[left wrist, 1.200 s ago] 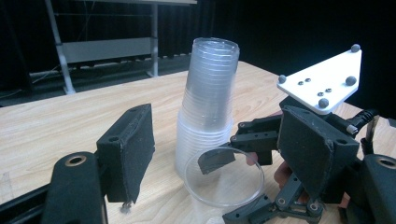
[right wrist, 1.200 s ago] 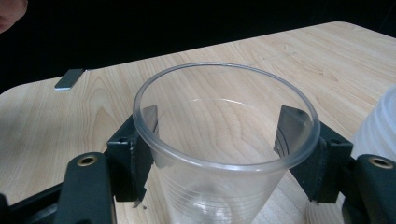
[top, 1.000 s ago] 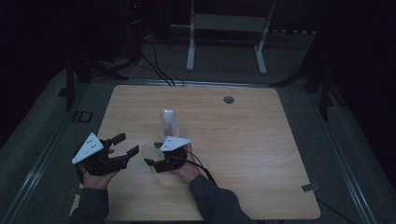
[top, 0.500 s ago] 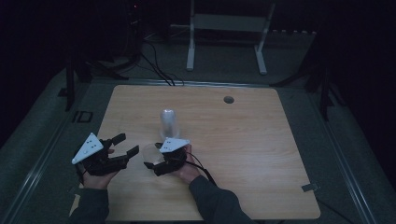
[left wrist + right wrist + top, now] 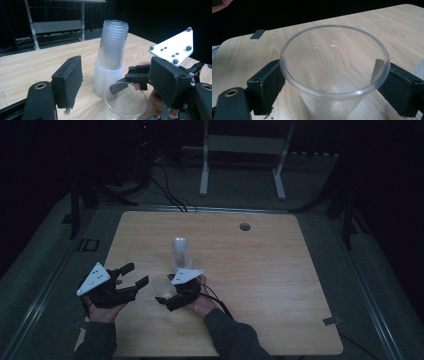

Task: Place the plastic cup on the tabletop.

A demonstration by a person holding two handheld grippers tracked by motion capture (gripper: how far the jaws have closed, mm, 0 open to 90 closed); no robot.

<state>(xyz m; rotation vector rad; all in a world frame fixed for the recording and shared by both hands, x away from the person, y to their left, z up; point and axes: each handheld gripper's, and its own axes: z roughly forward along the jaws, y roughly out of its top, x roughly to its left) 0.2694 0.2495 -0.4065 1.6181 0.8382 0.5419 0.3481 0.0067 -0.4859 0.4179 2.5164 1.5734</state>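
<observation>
the right gripper (image 5: 332, 82) has just been opening wide around the clear cup (image 5: 334, 72) in the middle of the frame, the left gripper (image 5: 120, 82) waits open, and a small bump could tip the cup.

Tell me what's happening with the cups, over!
Left gripper open, empty. Right gripper jaws just been opening, single clear cup between them. Cup stack upright behind, apart. Nothing in the way.

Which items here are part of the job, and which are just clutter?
In the job:
- single clear cup, between the right gripper jaws, which have just been opening
- stack of clear cups, upright on the table
- left gripper, open, empty

Lying about:
- metal stand behind the table
- floor cables
- small grey tab at the table's edge
</observation>
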